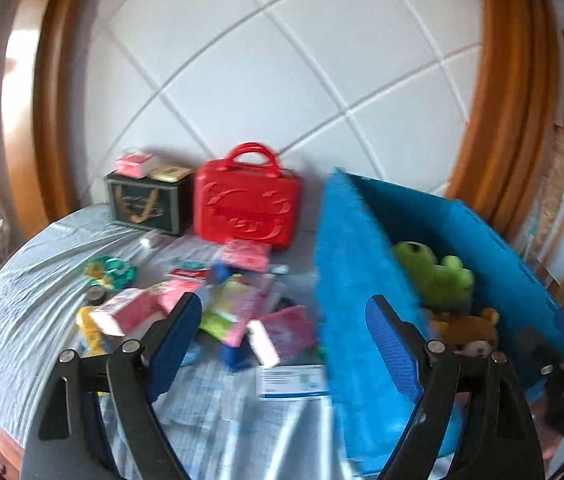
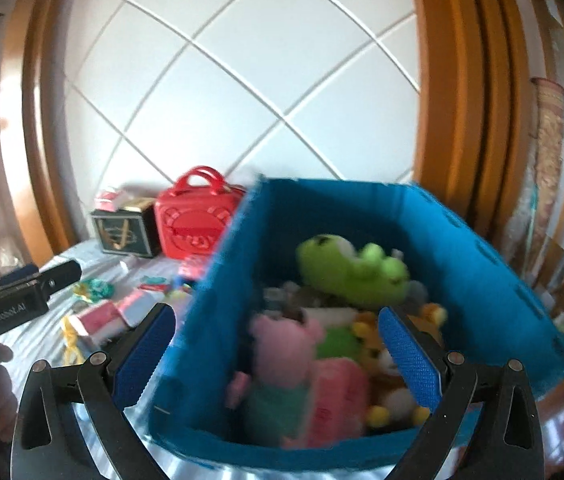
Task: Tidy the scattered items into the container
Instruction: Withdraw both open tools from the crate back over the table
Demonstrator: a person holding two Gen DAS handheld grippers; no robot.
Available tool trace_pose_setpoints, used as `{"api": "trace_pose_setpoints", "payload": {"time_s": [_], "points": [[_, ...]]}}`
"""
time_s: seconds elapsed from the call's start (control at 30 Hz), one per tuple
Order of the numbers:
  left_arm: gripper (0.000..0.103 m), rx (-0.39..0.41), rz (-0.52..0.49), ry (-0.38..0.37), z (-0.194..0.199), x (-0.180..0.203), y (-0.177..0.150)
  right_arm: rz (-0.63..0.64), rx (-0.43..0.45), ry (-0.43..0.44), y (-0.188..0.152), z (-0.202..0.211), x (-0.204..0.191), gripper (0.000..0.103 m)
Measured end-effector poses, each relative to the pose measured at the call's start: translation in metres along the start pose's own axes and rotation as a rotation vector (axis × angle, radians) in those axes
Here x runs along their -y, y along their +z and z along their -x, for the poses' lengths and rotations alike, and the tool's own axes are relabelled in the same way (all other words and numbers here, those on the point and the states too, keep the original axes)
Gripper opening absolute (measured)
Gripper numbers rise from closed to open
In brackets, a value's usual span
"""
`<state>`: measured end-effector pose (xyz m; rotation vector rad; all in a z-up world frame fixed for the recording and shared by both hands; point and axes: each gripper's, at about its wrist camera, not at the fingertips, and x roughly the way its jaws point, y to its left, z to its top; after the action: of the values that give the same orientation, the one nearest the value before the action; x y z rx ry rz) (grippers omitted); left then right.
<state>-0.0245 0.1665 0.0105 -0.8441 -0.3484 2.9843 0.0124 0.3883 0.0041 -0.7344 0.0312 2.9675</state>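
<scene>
The left gripper [image 1: 282, 336] is hanging over the bedsheet [image 1: 22, 280] with its blue pads spread wide and nothing between them, while the right gripper [image 2: 278, 344] is likewise standing open and empty above the blue container [image 2: 210, 320]. From where the left gripper is pointing, the scattered items [image 1: 186, 304], pink packets, a yellow toy and small wrappers, are lying at about eleven o'clock, and a white card [image 1: 292, 382] is lying just ahead at twelve, touching the container's near wall. The container is sitting at two o'clock, holding a green plush [image 2: 354, 270], a pink plush [image 2: 282, 344] and a brown bear [image 1: 472, 334]. Farther off at eleven, a red case [image 1: 246, 204] is standing beside a dark box [image 1: 146, 204], against a white quilted headboard [image 1: 282, 72].
</scene>
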Motion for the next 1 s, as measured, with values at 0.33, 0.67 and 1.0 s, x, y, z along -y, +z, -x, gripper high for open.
{"api": "trace_pose_setpoints", "payload": {"time_s": [0.33, 0.67, 1.0], "points": [[0.084, -0.113, -0.006, 0.17, -0.038, -0.195, -0.01, -0.043, 0.009, 0.048, -0.002, -0.031, -0.138, 0.103], [0.084, -0.272, -0.059, 0.167, -0.098, -0.273, -0.055, -0.038, -0.217, 0.05, -0.062, -0.104, -0.212, 0.103], [0.084, -0.445, -0.005, 0.289, -0.16, -0.323, -0.117, -0.074, -0.407, 0.084, -0.121, -0.186, -0.216, 0.084]]}}
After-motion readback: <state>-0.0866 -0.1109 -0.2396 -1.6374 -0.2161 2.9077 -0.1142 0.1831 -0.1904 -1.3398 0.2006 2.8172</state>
